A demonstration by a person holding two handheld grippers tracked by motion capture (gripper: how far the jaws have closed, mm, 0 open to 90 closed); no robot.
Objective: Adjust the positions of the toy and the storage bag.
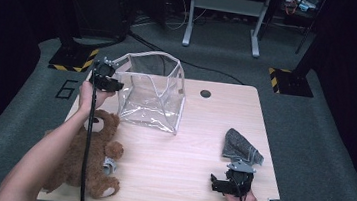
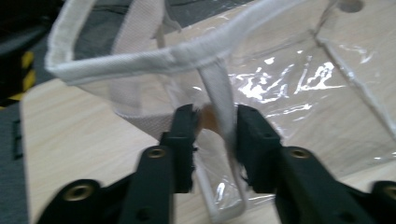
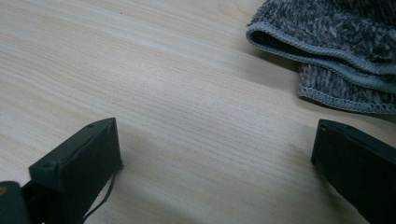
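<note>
Stood upright at the far left of the table (image 1: pixel 203 133): clear bag (image 1: pixel 154 95), mouth open and nothing inside. Left gripper (image 2: pixel 215 122) at the bag's near-left top corner, jaws narrowly apart around a white seam strip (image 2: pixel 219 100), apparently pinching it; full closure not certain. Right gripper (image 3: pixel 212 154) low over bare wood at the near right, jaws spread wide, holding nothing, just short of the folded grey cloth (image 3: pixel 336 51). Teddy bear (image 1: pixel 93 154) lying at the near-left edge, untouched. Judged early: bag steadied and held open, packing not yet begun, cloth and bear both left to go in.
</note>
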